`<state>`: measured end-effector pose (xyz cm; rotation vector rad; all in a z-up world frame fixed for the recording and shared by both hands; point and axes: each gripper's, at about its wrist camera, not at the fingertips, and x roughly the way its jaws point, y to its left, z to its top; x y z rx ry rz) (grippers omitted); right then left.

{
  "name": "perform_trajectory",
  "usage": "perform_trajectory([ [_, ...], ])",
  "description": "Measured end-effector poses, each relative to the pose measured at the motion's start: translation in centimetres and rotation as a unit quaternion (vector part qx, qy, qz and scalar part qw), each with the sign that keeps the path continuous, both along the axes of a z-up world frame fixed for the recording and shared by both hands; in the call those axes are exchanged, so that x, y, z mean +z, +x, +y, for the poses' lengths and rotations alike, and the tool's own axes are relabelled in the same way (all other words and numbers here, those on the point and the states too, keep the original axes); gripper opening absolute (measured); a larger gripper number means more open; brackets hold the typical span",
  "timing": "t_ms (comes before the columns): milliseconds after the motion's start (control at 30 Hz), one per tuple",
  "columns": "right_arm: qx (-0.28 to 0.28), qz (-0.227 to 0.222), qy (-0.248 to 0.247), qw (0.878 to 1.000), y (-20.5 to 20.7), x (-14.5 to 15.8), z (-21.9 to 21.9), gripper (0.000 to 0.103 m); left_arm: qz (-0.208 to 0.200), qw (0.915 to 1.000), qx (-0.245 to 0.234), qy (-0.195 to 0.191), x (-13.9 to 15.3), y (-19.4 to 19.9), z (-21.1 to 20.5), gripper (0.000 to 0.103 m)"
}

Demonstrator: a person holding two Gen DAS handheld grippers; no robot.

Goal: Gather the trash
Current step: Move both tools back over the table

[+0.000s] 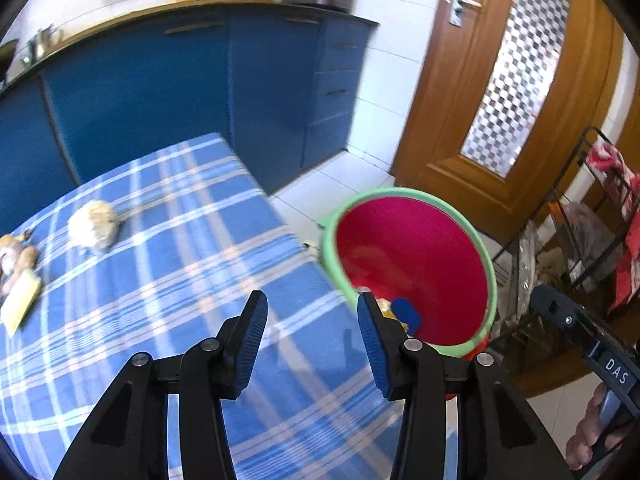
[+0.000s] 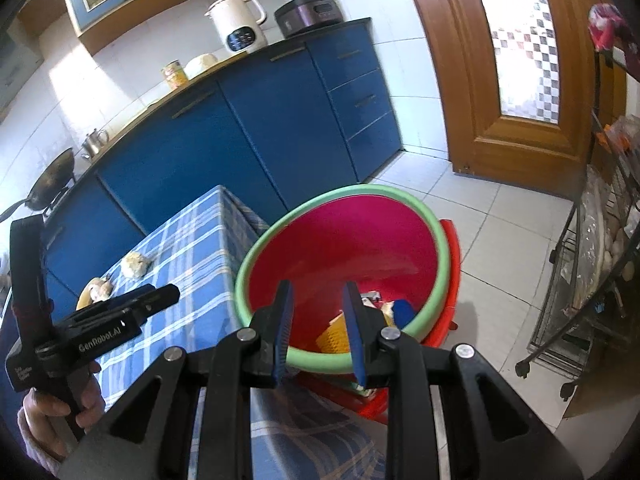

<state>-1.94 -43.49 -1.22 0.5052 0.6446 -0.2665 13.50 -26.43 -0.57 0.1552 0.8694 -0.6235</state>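
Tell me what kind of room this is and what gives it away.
Most likely a home kitchen. Blue base cabinets run under a dark counter carrying a white electric kettle and a cooker, and a wok sits at the far end of the counter.

A woven checked cloth (image 1: 168,280) covers the table, the red bin (image 2: 352,248) with its green rim looks like smooth glossy plastic, the door (image 1: 460,120) at upper right is varnished wood, and the floor tiles (image 2: 488,240) shine.
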Motion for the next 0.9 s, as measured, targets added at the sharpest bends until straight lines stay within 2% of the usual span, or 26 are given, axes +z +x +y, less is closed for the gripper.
perform_trajectory([
  [400,0.068,-0.006,0.009,0.998,2.5,1.1,5.6,0.031,-0.018,0.9963,0.084,-0.008,2.2,0.8,8.6,0.048],
  [700,0.116,-0.005,-0.007,0.993,4.1,1.9,10.2,0.047,-0.025,0.99,0.139,-0.005,2.6,0.9,14.4,0.048],
  [900,0.138,-0.002,-0.019,0.99,4.9,2.4,12.7,0.057,-0.036,0.9835,0.177,0.01,2.7,1.5,17.9,0.062],
])
